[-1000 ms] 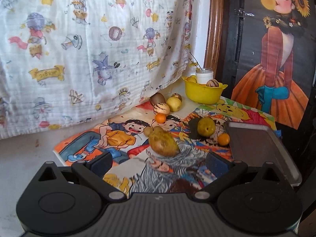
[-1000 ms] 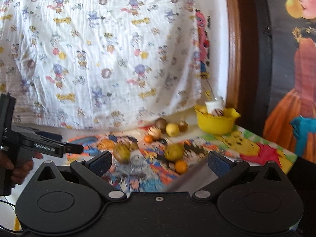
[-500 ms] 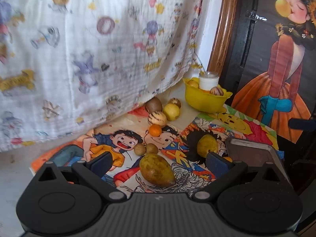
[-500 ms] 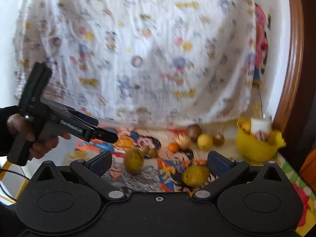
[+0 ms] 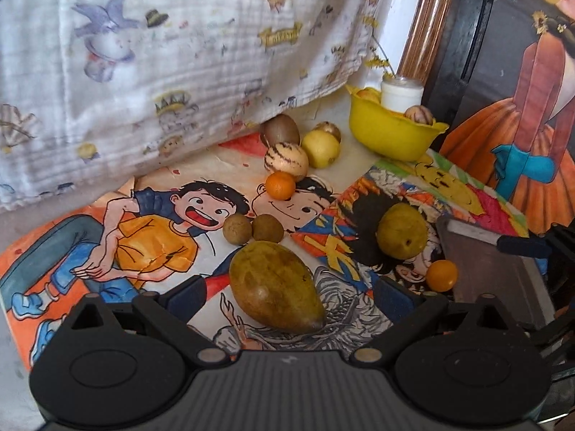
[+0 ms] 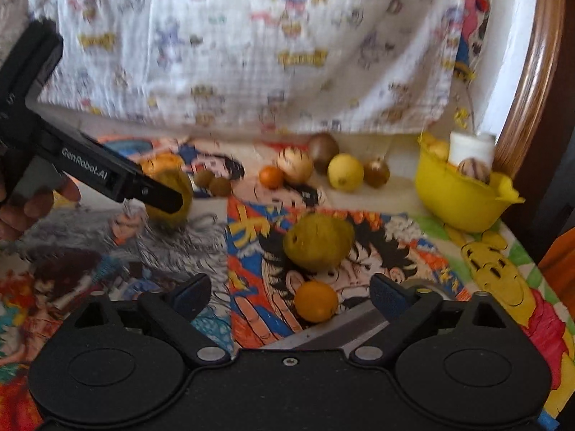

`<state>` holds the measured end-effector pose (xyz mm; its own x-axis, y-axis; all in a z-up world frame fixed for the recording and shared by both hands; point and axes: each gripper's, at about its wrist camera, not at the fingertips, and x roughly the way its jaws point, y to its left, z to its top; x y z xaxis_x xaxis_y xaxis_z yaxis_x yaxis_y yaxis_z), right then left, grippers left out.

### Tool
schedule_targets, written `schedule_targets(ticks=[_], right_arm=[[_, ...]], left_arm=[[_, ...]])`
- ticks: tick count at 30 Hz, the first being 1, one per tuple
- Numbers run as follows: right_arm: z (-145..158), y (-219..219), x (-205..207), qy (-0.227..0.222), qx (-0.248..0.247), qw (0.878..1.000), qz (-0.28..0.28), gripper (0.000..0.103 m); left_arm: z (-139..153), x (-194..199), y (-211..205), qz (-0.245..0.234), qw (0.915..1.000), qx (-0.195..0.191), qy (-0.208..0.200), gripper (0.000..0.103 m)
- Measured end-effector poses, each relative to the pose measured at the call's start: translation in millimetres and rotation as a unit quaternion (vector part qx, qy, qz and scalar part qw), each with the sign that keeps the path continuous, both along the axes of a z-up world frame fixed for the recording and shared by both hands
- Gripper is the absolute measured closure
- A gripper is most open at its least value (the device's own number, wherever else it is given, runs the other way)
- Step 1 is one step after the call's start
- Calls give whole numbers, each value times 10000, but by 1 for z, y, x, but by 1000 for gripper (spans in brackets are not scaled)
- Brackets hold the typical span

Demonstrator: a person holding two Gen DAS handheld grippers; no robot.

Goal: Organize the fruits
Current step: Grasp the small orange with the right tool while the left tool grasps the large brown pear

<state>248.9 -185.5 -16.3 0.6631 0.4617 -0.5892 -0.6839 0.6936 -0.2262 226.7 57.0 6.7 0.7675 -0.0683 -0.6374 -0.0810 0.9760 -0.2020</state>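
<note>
Left wrist view
- left gripper (image 5: 287, 292): jaws wide open, nothing pinched; the pads flank the near end of the mango, not touching it.
- mango (image 5: 276, 285): big green-brown fruit lying on the cartoon mat (image 5: 151, 244), between the open fingers.
- two small brown fruits (image 5: 251, 229): touching each other, just behind the mango.
- small orange (image 5: 281, 185): further back, just in front of the striped fruit (image 5: 286, 158).
- back cluster: lemon (image 5: 320, 149) beside the striped fruit, brown oval fruit (image 5: 280, 130) behind them at the hem of the printed cloth (image 5: 151, 54).
- green round fruit (image 5: 402, 230): right of the mango, with a second small orange (image 5: 441, 275) near it.
- yellow bowl (image 5: 391, 136): back right, holds fruit; white jar (image 5: 401, 93) behind its rim.
- dark flat board (image 5: 503, 280): right edge, beside the second small orange.

Right wrist view
- right gripper (image 6: 290, 292): jaws have just been closing a little, stand open; the second small orange (image 6: 316, 301) lies between the pads, untouched.
- green round fruit (image 6: 318, 241): just beyond that orange, on the mat.
- left gripper (image 6: 158, 197): seen side-on at left, held by a hand (image 6: 25, 208), tips at the mango (image 6: 172, 197).
- yellow bowl (image 6: 463, 208): right rear, well apart from both grippers.
- blur: this view is smeared, small detail is unreadable.
</note>
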Motion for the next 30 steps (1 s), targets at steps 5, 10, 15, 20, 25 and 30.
schedule_targets(ticks=[5, 10, 15, 20, 25, 30], right_arm=[[-16, 6, 16, 194, -54, 9997, -166, 16], [-27, 11, 24, 179, -219, 9993, -256, 22], [-31, 10, 30, 258, -197, 9989, -328, 28], [-32, 9, 33, 279, -114, 9986, -433, 37], [-32, 10, 32, 271, -89, 9987, -426, 50], [-32, 9, 31, 215, -75, 9986, -478, 55]], left_arm=[[-9, 12, -4, 3, 10000, 68, 63, 8], [-14, 19, -4, 23, 9999, 27, 157, 13], [-17, 23, -6, -3, 9998, 32, 176, 17], [-18, 25, -9, 38, 9998, 153, 130, 21], [-18, 25, -12, 70, 9995, 309, 47, 29], [-16, 23, -15, 65, 9990, 443, -92, 42]])
